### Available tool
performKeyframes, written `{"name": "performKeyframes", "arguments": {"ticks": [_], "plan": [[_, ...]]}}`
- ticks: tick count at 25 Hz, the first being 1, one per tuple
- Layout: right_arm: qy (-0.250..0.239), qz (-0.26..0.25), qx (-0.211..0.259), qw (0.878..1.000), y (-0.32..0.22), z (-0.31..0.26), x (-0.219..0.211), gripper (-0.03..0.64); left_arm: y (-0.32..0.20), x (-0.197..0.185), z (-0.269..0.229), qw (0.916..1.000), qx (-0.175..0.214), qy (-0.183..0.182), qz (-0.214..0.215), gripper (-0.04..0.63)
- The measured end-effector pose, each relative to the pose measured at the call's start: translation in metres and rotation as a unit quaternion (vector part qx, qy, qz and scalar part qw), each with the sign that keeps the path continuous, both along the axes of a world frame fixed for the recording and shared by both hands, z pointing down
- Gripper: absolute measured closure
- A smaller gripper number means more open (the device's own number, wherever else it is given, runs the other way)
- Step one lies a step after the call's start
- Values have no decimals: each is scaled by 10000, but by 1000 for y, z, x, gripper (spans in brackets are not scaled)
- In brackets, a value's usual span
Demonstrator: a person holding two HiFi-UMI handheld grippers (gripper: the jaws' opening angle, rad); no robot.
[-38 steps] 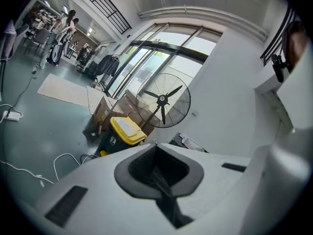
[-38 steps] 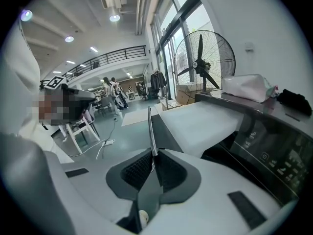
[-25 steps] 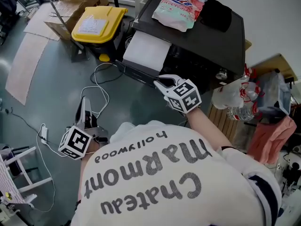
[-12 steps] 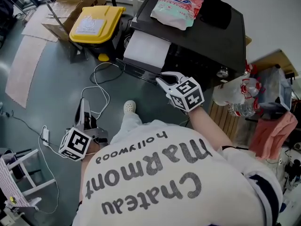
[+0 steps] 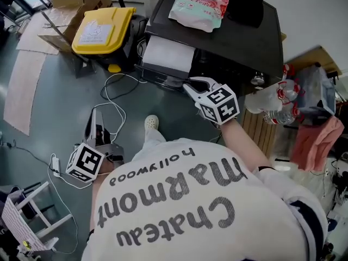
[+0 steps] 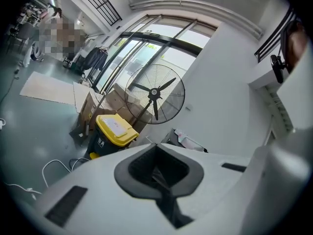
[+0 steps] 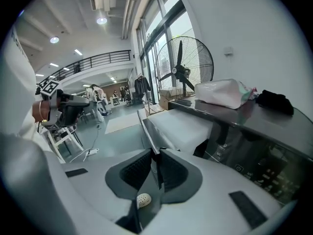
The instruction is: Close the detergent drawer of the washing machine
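A: Detergent drawer: not shut yet, poking well out of the washing machine at the left end of the front, white top showing. Got the right gripper straddling its thin front edge, jaws just now easing apart. Looks released rather than clamped, though can't swear to pads fully off the edge from this angle.

B: Seeing the same. Left gripper clenched on nothing, down low over the floor, well apart from the machine. No help from there.

A: Risks from here?

B: Mostly a crooked shove. Push on one corner with that slack hold and risk cocking the drawer in its runners, stuck halfway. Could also slip off the lip and smack the control panel. Better to square up behind the front face and push straight in. Worth minding the detergent bag on top too, might get shaken by a hard slam.
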State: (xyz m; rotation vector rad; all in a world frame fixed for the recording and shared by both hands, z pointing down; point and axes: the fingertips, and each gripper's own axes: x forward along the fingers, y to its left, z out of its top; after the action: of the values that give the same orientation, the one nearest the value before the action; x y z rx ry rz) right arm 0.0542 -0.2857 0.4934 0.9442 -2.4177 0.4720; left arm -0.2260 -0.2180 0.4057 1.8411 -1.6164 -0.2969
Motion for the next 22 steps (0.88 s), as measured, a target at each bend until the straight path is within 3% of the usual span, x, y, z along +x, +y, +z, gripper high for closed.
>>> {"name": "performKeyframes", "arguments": {"ticks": [22], "plan": [[83, 909, 40, 9958, -52, -2, 19, 535, -20, -27, 25, 9992, -383, 92, 24, 588]]}}
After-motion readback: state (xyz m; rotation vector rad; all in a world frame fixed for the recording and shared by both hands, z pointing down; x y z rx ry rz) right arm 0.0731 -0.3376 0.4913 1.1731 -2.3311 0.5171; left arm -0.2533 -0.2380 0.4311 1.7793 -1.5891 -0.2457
